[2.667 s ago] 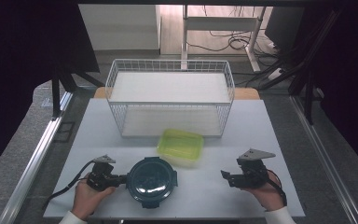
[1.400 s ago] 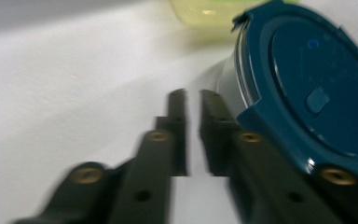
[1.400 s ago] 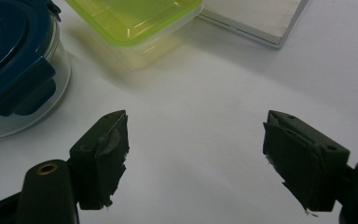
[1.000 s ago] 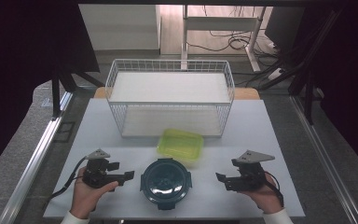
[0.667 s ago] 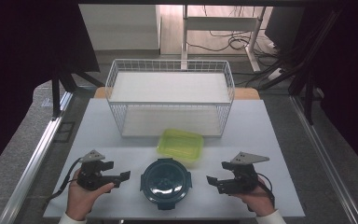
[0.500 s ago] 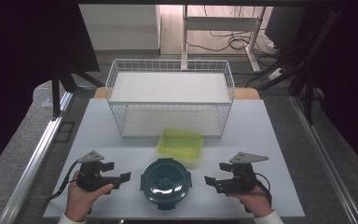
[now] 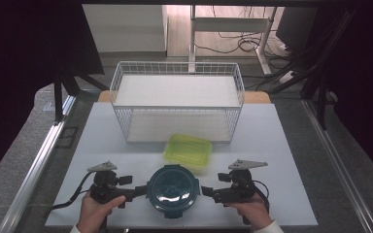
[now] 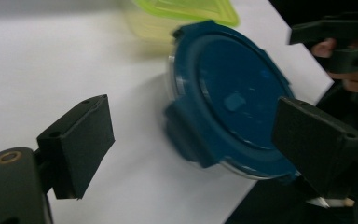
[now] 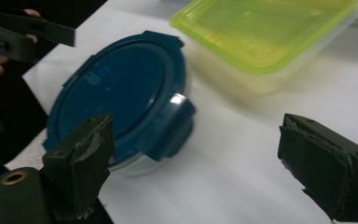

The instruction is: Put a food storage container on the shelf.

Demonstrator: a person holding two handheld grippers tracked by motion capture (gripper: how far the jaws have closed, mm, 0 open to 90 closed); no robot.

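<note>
I have the round blue-lidded container (image 7: 170, 189) sitting at the near edge of the worktop (image 7: 102, 141), about midway between its left and right edges. Its lid is on, with the side latches folded down against the clear body. Just behind it, toward the far edge, lies the green-lidded box (image 7: 188, 151), close to it; I cannot tell whether the two touch. Farther back stands the white wire basket (image 7: 177, 104).

My left hand-held gripper (image 7: 137, 191) sits on the container's left side, jaws spread wide and holding nothing; in the left gripper view the blue lid (image 8: 235, 100) lies ahead of the two pads (image 8: 81, 142), nearer the right-hand one. My right hand-held gripper (image 7: 206, 191) is on the container's right side, also wide open and empty. In the right gripper view one pad (image 9: 81, 161) stands in front of the lid's rim, the other is well apart over bare worktop. Whether either gripper touches the container I cannot tell.
</note>
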